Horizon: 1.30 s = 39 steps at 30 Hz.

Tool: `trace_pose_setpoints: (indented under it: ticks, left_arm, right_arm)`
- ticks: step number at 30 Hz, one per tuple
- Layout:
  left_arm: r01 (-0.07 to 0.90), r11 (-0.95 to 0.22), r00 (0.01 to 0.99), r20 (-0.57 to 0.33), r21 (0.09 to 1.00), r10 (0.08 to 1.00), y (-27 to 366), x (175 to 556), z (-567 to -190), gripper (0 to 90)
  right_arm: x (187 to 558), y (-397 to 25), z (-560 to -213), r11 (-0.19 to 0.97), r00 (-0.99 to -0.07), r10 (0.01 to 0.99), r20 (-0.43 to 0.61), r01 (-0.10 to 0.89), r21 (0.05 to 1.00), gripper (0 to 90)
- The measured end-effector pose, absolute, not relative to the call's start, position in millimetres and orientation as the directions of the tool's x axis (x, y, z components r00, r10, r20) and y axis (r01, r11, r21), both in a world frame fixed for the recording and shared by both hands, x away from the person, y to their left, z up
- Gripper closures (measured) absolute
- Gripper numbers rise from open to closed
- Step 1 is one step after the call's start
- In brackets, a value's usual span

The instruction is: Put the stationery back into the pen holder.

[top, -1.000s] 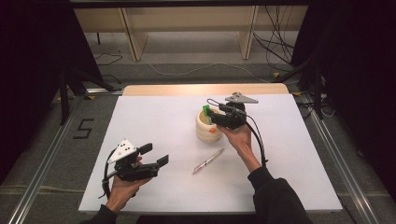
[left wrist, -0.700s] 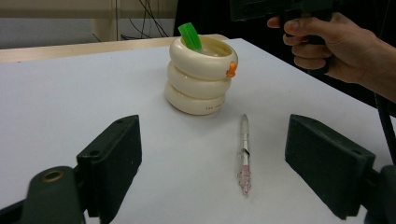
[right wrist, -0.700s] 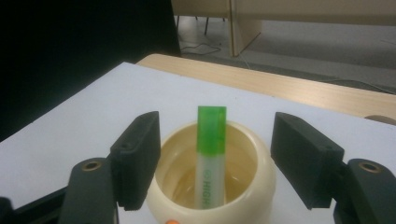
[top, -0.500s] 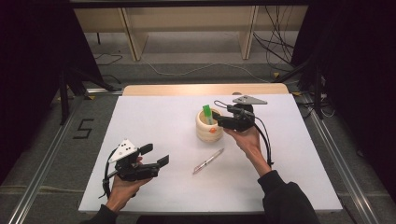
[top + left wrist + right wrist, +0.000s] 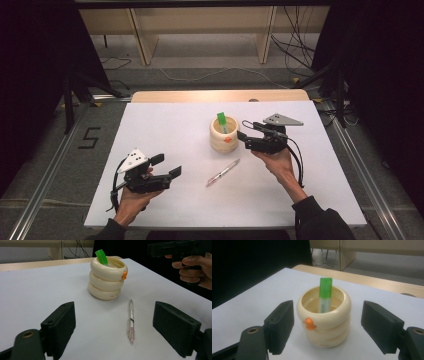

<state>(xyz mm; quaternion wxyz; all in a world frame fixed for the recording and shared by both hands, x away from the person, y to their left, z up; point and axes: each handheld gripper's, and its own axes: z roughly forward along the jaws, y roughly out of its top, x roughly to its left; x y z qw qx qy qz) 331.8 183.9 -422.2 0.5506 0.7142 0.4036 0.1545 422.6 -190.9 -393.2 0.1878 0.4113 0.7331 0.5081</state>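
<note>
At the near left of the white table (image 5: pixel 165 125), the left gripper (image 5: pixel 167 166) hovers low in the person's hand, jaws spread wide and holding nothing, in the same spot as a second ago. A clear pen with pink trim (image 5: pixel 223 173) lies flat on the table between the two hands, near the middle, untouched and pointing toward the far right.

Farther back, a cream holder (image 5: pixel 223 135) built like three stacked rings stands upright with a green marker (image 5: pixel 221 122) leaning inside it. The right gripper (image 5: pixel 242 140) has backed off to the holder's right side after being over its rim a second ago; its jaws are wide open and empty. Judging by that, the marker has just been dropped in and the pen looks to be the next item to collect.

The right gripper view looks straight at the holder (image 5: pixel 323 322) framed between its open jaws, showing the marker (image 5: pixel 325 295) resting against the far inner wall and a small orange knob (image 5: pixel 309 324) on the near face. The left gripper view instead shows the pen (image 5: pixel 130 320) lying just ahead between its jaws, tip toward the holder (image 5: pixel 107 278), with the other hand (image 5: pixel 193 271) at the far right.
</note>
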Motion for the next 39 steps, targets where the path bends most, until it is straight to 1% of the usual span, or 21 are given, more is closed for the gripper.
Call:
trace_pose_setpoints:
  ticks: [6,13,19,30,39]
  left_arm:
    - [0.414,-0.081,0.632,-0.222,0.907,0.743,183.4,332.6,-422.1,18.4]
    - [0.421,-0.092,0.634,-0.22,0.902,0.741,180.5,333.8,-421.7,18.4]
    - [0.44,-0.1,0.635,-0.23,0.893,0.738,177.6,336.3,-422.2,18.4]
    - [0.456,-0.137,0.646,-0.221,0.879,0.731,171.1,339.3,-422.5,18.3]
    - [0.468,-0.149,0.648,-0.224,0.871,0.728,168.1,341.4,-422.3,18.3]
  right_arm:
    - [410.5,-196.4,-395.7,0.157,-0.606,0.785,0.13,0.396,0.905,27.4]
    - [399.8,-205.1,-400.4,0.158,-0.6,0.788,0.136,0.411,0.898,27.4]
    - [395.0,-208.6,-401.8,0.155,-0.603,0.786,0.136,0.405,0.901,27.4]
    - [383.6,-209.7,-403.5,0.163,-0.613,0.781,0.12,0.386,0.908,27.4]
    - [376.8,-212.2,-406.1,0.165,-0.614,0.78,0.123,0.39,0.906,27.4]
